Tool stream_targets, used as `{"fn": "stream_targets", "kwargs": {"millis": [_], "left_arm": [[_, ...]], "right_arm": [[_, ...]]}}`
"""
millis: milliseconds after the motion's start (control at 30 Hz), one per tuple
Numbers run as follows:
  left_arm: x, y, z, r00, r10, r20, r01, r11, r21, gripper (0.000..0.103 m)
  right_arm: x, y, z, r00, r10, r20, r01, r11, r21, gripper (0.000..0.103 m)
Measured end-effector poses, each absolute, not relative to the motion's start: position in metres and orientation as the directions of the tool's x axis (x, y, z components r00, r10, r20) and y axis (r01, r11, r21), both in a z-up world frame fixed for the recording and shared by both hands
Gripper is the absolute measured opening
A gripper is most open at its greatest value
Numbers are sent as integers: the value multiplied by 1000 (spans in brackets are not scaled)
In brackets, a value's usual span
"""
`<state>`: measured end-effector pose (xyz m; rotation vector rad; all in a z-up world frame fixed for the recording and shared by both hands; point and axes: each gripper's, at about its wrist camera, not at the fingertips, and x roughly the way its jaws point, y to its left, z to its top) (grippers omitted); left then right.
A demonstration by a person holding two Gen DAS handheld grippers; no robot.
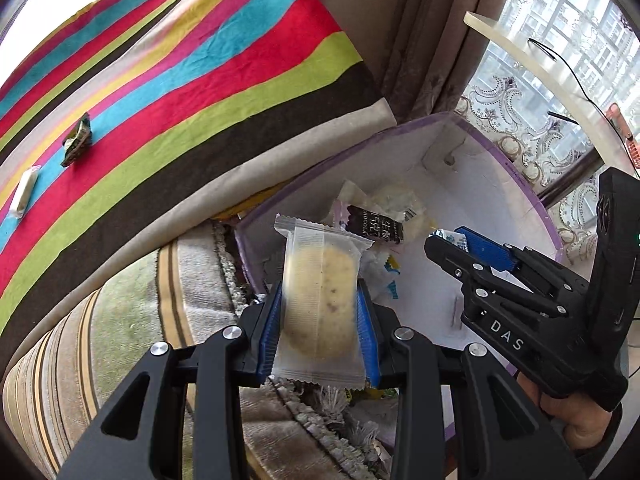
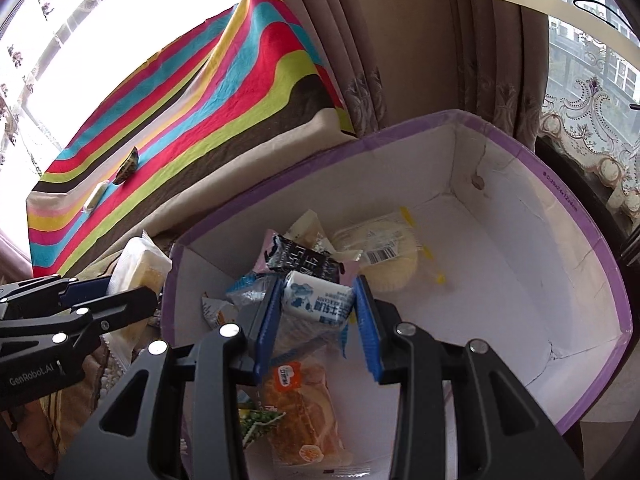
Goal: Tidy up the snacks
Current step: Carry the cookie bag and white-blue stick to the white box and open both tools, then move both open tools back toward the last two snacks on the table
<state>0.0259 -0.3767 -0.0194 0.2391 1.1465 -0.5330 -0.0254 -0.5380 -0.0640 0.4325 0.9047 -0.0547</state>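
Between the pads of my left gripper (image 1: pixel 320 316) sits a wrapped cookie (image 1: pixel 320 300), clamped across its width and standing upright, top seal uppermost. This gripper hangs at the near-left wall of the box (image 1: pixel 536 208), just outside or over the purple rim; I cannot tell which. My right gripper (image 2: pixel 316 308) is already over the box floor. A small white-and-blue milk candy (image 2: pixel 316 300) lies between its pads, which appear to touch both ends, so I judge the jaws closed on it.

Step in hand, as I judge it: drop both snacks into the box.
1. Carry the cookie fully past the near-left rim before opening, otherwise it may fall outside onto the fringed cover beside the box.
2. Keep the grip light; the cookie looks brittle and the wrapper slippery.
3. Open the right jaws low over the pile so the candy does not roll.

Inside the box, near its left wall, lie a dark chocolate bar (image 2: pixel 304 260), a pale round cake (image 2: pixel 384 256) toward the far wall, an orange pastry pack (image 2: pixel 304 412) nearest me, and smaller wrappers. The right half of the floor is bare, so that is the better drop zone.

Obstruction: the two grippers are close at the box's left side; I stagger the releases. Left of the box, well apart on the striped cloth (image 1: pixel 200 80), a green wrapper (image 1: pixel 78 142) and a white candy (image 1: pixel 25 192) await collection.
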Motion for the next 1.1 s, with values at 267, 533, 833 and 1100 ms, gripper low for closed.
{"fn": "stream_targets", "kwargs": {"millis": [267, 533, 833, 1100], "left_arm": [[23, -391, -28, 226, -331, -916, 582, 800, -146, 41], [24, -386, -23, 256, -336, -906, 557, 817, -146, 64], [32, -364, -11, 310, -333, -890, 475, 866, -158, 66], [50, -312, 8, 413, -291, -863, 352, 925, -144, 68]], "right_arm": [[-29, -543, -66, 617, 108, -780, 258, 908, 330, 57], [-29, -540, -61, 619, 107, -778, 255, 909, 328, 76], [-28, -530, -52, 624, 128, -770, 223, 916, 334, 77], [-22, -515, -37, 637, 155, -755, 172, 926, 335, 78]]}}
